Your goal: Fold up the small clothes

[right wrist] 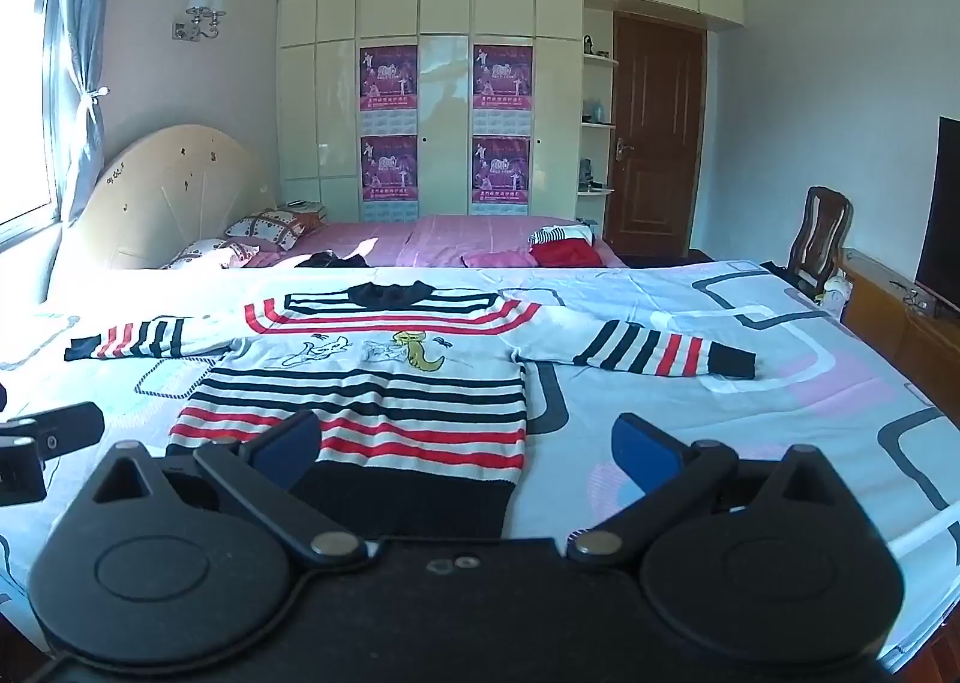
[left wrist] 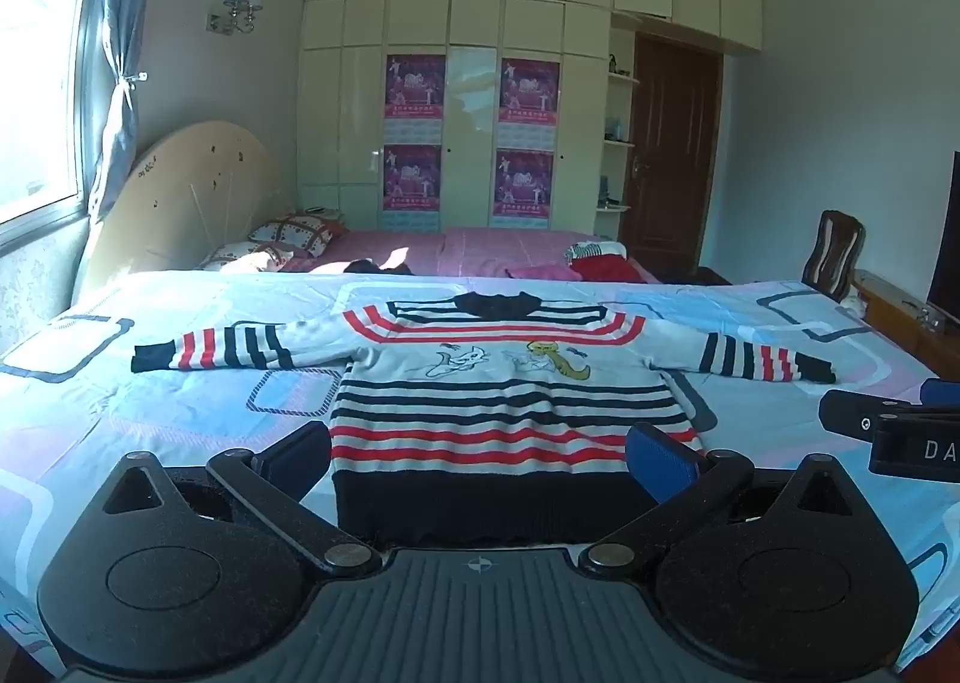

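The striped sweater [left wrist: 504,383] lies flat, front up, on the patterned bedspread [left wrist: 180,419] in the left wrist view, with both sleeves stretched out to the sides and its dark hem nearest the camera. The left claw [left wrist: 480,458] hovers over that hem with its jaws spread wide and nothing between the pads. From here a likely slip is a pinch that also catches the bedspread under the knit, so the cover lifts along with the hem; a grab at one layer only would leave the back panel behind and skew the fold. Counted in this view: one sweater, two sleeves, two cartoon figures on the chest, four pink posters [left wrist: 414,92] on the wardrobe, two pillows [left wrist: 288,236], and a tip of the other claw at the right edge. In the right wrist view the right claw [right wrist: 471,452] also stands wide apart and empty, with the sweater's hem corner between its fingers and bare bedspread under the right finger. Its risk, judged from this offset, is closing on too little fabric, or the loose right sleeve [right wrist: 648,350] trailing and bunching when the body is lifted. Counted here: one sweater, two sleeves, four posters, one chair [right wrist: 822,239], one small clothes pile [right wrist: 564,248] on the far bed.
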The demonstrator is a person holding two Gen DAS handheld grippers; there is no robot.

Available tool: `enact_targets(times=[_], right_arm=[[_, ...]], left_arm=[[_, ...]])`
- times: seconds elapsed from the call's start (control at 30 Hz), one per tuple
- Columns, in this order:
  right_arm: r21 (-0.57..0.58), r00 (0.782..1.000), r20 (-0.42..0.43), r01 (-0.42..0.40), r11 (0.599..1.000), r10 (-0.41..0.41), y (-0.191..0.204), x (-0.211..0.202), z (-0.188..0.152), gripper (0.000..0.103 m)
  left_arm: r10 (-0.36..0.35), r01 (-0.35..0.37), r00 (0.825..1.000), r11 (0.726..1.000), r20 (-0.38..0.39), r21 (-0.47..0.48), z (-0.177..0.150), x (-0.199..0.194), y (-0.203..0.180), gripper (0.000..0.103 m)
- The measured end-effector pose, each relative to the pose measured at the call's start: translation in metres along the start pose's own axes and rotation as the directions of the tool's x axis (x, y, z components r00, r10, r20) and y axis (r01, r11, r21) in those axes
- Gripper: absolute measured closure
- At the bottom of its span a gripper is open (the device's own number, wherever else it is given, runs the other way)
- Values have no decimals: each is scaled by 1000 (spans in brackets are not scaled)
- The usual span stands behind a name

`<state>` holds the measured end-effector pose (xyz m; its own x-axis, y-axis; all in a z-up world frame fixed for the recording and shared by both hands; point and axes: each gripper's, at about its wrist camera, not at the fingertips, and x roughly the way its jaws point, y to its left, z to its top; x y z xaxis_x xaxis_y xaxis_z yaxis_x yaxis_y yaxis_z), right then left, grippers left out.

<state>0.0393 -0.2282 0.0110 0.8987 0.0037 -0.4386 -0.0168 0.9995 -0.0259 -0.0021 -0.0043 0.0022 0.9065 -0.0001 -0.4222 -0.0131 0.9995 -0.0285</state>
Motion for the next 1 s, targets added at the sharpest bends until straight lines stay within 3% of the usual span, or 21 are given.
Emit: enact_targets(times=[1.0], right_arm=[[-4,1000,13,7,1000,-7,-2,-4,2,0]], left_arm=[[5,-4,1000,1000,16,-7,0,4,-1,0]])
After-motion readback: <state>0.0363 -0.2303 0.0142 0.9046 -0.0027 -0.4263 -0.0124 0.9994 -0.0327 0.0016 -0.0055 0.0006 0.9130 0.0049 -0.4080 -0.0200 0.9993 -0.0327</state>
